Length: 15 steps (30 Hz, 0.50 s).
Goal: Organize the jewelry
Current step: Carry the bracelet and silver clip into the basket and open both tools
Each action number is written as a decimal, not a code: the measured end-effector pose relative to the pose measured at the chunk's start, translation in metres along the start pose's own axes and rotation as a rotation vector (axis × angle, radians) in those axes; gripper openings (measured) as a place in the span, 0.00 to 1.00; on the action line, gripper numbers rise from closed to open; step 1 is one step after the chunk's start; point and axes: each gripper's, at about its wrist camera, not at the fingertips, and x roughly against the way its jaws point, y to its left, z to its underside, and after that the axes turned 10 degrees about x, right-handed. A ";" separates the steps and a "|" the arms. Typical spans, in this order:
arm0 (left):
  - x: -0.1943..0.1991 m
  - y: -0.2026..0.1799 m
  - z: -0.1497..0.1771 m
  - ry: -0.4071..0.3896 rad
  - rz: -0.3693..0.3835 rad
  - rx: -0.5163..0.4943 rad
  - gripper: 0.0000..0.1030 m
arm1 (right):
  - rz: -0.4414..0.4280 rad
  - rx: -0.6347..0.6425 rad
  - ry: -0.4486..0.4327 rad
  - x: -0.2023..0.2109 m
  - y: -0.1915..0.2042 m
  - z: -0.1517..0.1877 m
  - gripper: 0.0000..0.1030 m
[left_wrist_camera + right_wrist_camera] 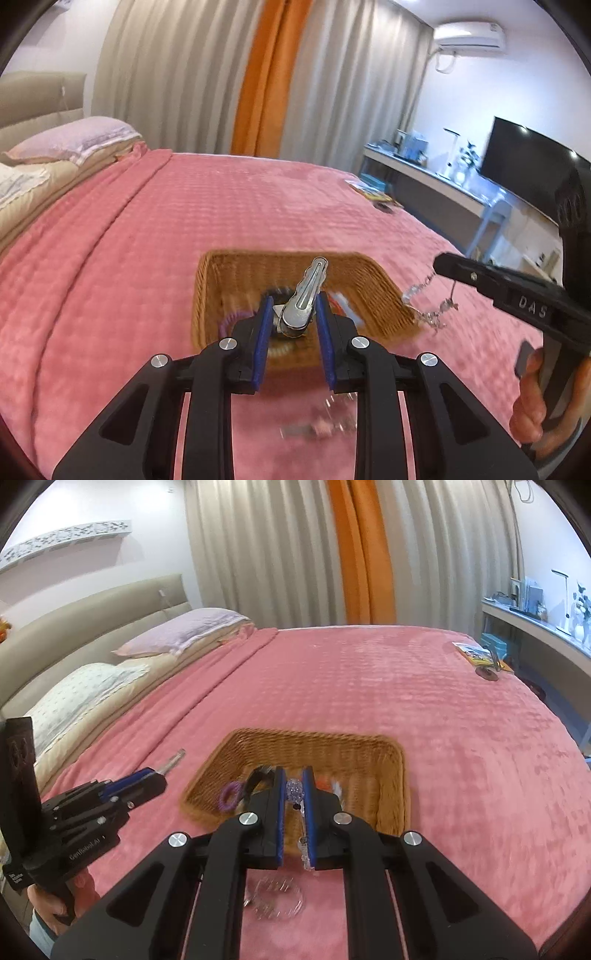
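Evidently the stiff, light, slippery metal hair clip (303,295) is clamped near its hinge by the left gripper (293,314), while the limp beaded chain (295,794) is pinched in the right gripper (294,801) above the wicker basket (391,775).

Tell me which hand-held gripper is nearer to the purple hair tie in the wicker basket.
Probably left. The left hand-held gripper hovers just right of the purple hair tie; the right hand-held gripper hangs farther right over the wicker basket.
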 end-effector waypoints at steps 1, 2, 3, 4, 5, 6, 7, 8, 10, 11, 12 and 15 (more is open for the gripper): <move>-0.008 0.004 -0.004 0.001 -0.004 0.008 0.21 | 0.016 -0.004 0.006 -0.011 -0.004 -0.002 0.07; -0.021 0.008 -0.008 0.005 -0.006 0.024 0.21 | 0.020 -0.011 0.013 -0.020 -0.009 -0.003 0.07; -0.028 0.012 -0.009 0.010 -0.003 0.038 0.21 | 0.017 -0.020 0.019 -0.029 -0.013 -0.003 0.07; -0.034 0.016 -0.011 0.013 0.003 0.049 0.21 | 0.021 -0.036 0.029 -0.043 -0.019 -0.002 0.07; -0.043 0.021 -0.011 0.017 0.010 0.065 0.21 | 0.031 -0.043 0.038 -0.052 -0.022 -0.001 0.07; -0.052 0.026 -0.012 0.026 0.011 0.078 0.21 | 0.038 -0.052 0.050 -0.062 -0.027 0.001 0.07; -0.060 0.030 -0.011 0.034 0.006 0.086 0.21 | 0.039 -0.059 0.059 -0.071 -0.031 0.003 0.07; -0.067 0.034 -0.010 0.040 0.004 0.088 0.21 | 0.044 -0.066 0.069 -0.078 -0.034 0.005 0.07; -0.075 0.039 -0.004 0.052 -0.001 0.086 0.21 | 0.062 -0.070 0.086 -0.092 -0.040 0.011 0.07; -0.080 0.040 -0.001 0.060 -0.006 0.079 0.21 | 0.068 -0.073 0.095 -0.098 -0.043 0.015 0.07; -0.084 0.041 0.002 0.067 -0.013 0.071 0.21 | 0.071 -0.078 0.102 -0.103 -0.045 0.018 0.07; -0.094 0.041 0.006 0.085 -0.028 0.058 0.22 | 0.076 -0.093 0.122 -0.114 -0.050 0.026 0.07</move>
